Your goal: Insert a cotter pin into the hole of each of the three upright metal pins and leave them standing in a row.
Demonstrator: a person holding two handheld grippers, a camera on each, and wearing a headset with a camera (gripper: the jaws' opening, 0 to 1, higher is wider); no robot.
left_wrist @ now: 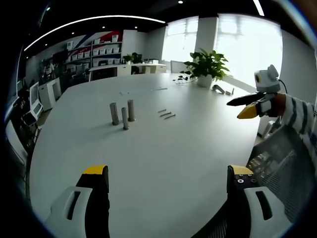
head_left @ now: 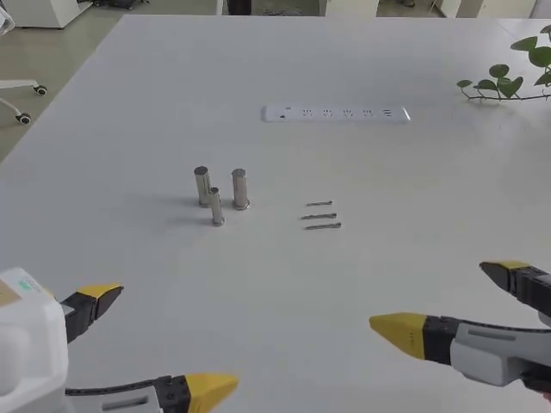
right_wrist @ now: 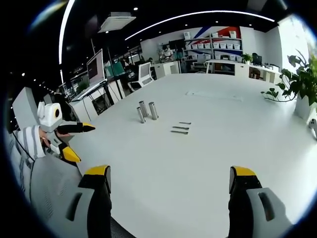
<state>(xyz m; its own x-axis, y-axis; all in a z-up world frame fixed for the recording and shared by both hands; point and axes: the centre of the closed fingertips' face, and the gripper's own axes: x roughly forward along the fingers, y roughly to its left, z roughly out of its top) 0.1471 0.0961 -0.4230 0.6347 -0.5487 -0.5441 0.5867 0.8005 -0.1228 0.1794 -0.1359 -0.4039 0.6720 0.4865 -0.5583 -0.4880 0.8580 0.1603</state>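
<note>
Three upright metal pins (head_left: 219, 197) stand close together in a cluster on the white table, left of centre; they also show as the metal pins (left_wrist: 122, 114) and the metal pins (right_wrist: 146, 110). Three cotter pins (head_left: 321, 215) lie flat in a short stack just to their right, seen too as cotter pins (left_wrist: 166, 113) and cotter pins (right_wrist: 180, 128). My left gripper (head_left: 155, 340) hovers open at the near left edge, well short of the pins. My right gripper (head_left: 452, 297) hovers open at the near right, holding nothing.
A white power strip (head_left: 336, 114) lies across the table behind the pins. A potted plant (head_left: 516, 73) reaches in at the far right corner. An office chair's wheels (head_left: 21, 99) stand on the floor at the left.
</note>
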